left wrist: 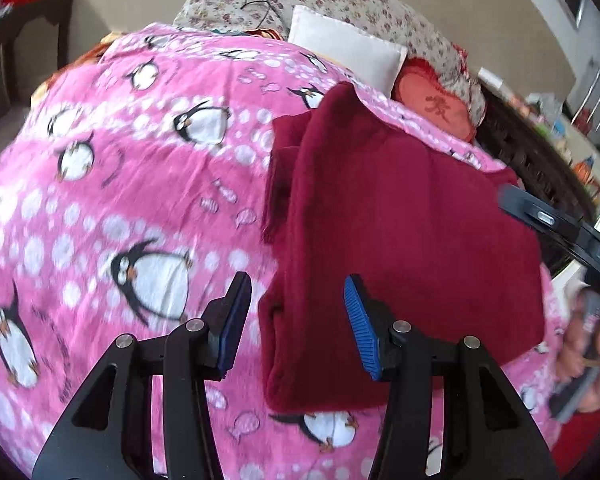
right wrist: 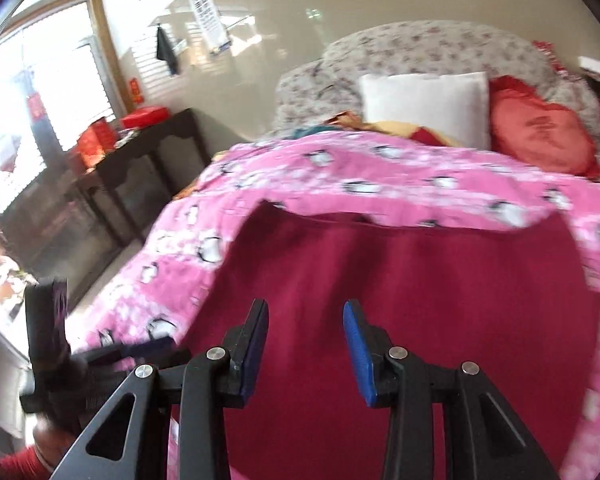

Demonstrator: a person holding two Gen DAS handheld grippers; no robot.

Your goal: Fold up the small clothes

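One fold seems done on the maroon garment.
Both my left gripper and right gripper stand apart, empty; another fold at my six o'clock probably remains.

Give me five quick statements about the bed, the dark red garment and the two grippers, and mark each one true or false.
1. The dark red fleece garment lies on a pink blanket with penguins. True.
2. The left gripper is clamped on the garment. False: its jaws stand apart with nothing pressed between them.
3. A white square pillow sits at the head of the bed, beside a red heart-shaped cushion. True.
4. The right gripper holds a fold of the blanket. False: its jaws are open over the garment, gripping nothing.
5. The garment is crumpled in a ball. False: it lies fairly flat, one side folded over.
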